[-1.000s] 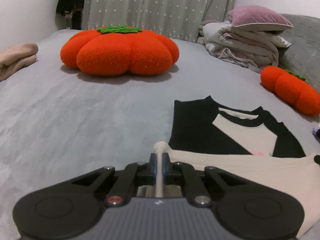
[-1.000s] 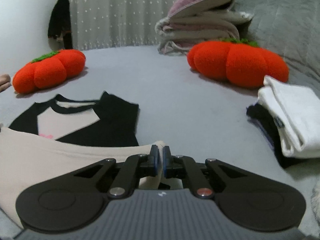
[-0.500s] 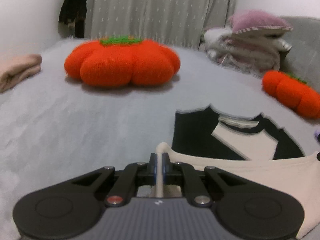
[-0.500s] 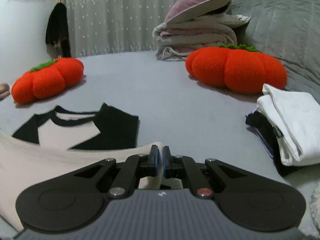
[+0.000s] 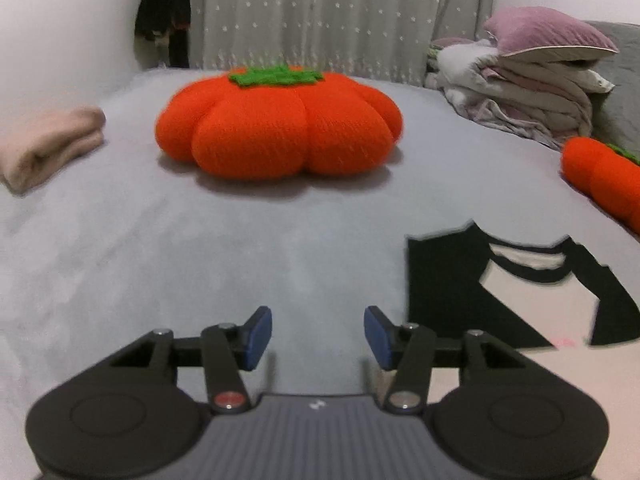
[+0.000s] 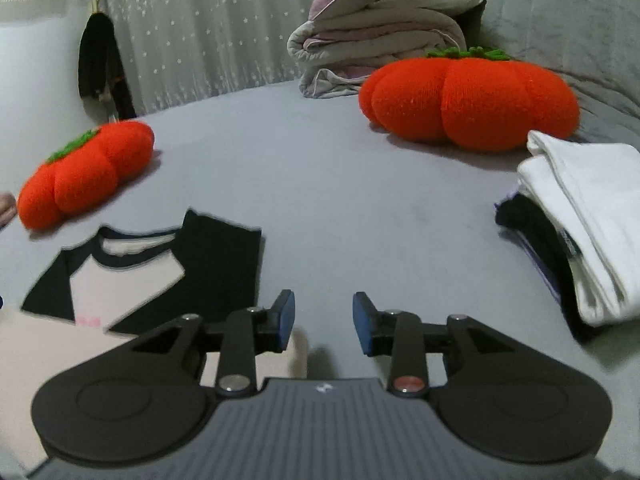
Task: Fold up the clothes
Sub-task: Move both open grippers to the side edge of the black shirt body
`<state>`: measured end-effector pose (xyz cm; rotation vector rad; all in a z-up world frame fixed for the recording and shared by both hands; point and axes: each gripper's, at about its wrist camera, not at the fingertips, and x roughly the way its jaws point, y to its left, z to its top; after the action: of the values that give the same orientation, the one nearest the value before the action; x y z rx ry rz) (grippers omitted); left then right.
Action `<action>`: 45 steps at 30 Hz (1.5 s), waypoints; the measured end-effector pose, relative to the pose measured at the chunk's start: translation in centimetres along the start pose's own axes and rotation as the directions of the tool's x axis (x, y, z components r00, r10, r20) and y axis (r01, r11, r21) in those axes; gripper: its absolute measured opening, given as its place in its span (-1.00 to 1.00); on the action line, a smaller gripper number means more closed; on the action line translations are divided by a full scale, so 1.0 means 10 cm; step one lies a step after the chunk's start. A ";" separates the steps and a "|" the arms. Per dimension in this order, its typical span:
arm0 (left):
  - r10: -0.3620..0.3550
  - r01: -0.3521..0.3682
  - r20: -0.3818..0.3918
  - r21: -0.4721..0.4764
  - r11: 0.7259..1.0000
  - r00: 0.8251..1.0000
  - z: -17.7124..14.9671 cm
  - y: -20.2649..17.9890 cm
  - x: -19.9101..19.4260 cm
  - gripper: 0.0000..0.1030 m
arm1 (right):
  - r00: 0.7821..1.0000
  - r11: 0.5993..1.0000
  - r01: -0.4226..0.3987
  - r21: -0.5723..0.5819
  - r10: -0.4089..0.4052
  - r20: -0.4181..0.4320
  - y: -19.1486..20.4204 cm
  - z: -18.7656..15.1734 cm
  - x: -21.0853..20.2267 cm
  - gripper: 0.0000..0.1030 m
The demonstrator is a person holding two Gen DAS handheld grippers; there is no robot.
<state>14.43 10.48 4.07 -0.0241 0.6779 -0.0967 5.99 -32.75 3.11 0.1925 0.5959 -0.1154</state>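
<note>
Both my claws are coming apart: the left gripper [image 5: 318, 332] has its jaws opening with only grey bedspread [image 5: 200, 240] between them, and the right gripper [image 6: 324, 322] is opening the same way, nothing pinched in either. The raglan shirt [image 6: 132, 276], cream body with black sleeves, lies flat on the bed just left of my right claw and right of my left one, its lower half doubled up over the chest so the collar end is uncovered.

From my left camera the cream hem [image 5: 552, 376] sits close under my right-hand finger [image 5: 378, 336]. If I pull away low, I judge a pad could snag that loose edge and drag the fold open or skew it. The fabric looks soft and light, so it may also creep back by itself.

Further out, the folded pile of white and dark clothes [image 6: 580, 224] sits to my right; a careless swing there could topple it. The pumpkin cushions [image 5: 280, 124] are well apart.
</note>
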 end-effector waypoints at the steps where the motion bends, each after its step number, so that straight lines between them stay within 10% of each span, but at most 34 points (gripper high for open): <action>1: -0.007 0.007 -0.005 0.001 1.000 1.000 0.06 0.02 0.04 0.02 | 1.000 1.000 -0.014 0.001 0.014 -0.006 -0.01 0.05 0.04 -0.29; 13: -0.219 0.238 -0.153 0.118 0.964 0.964 0.34 -0.42 0.59 0.11 | 0.954 0.968 -0.230 -0.102 0.204 -0.217 0.21 0.29 0.60 -0.29; 32: -0.155 0.185 -0.140 0.239 0.953 0.978 0.55 -0.57 1.08 0.12 | 0.952 0.971 -0.236 -0.046 0.222 -0.213 0.20 0.52 1.15 -0.45; 45: -0.274 0.296 -0.129 0.215 0.931 0.953 0.56 -0.49 1.16 0.11 | 0.936 0.942 -0.298 -0.156 0.255 -0.244 0.30 0.55 1.25 -0.35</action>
<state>26.51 4.38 1.43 0.1084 0.7535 -0.4603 19.75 -31.64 0.94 0.1017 0.7908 0.2409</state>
